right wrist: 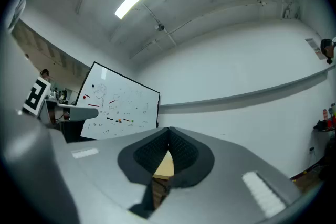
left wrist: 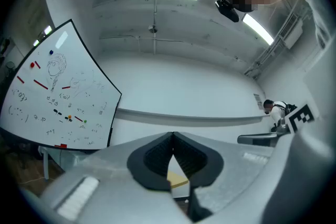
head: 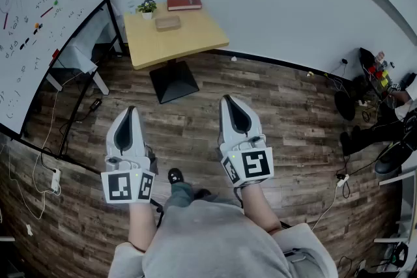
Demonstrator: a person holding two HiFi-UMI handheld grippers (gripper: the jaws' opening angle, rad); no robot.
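Whiteboard (head: 39,23) left of the wooden table (head: 195,42). Well short of the table, side by side and aimed at it: left gripper (head: 131,112) and right gripper (head: 227,101). Jaws on each closed tip to tip, nothing gripped; only a sliver of tabletop visible through the gap behind the tips. On the table, far edge: red book (head: 184,2). Nearer its middle: brown case (head: 168,23). Far left corner: small potted plant (head: 147,8). Probably best: hold both level, centre on the table, part jaws before closing in on anything there.

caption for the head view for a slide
Left tool and right tool, both shut, held over wood floor, facing a table with red book and potted plant.
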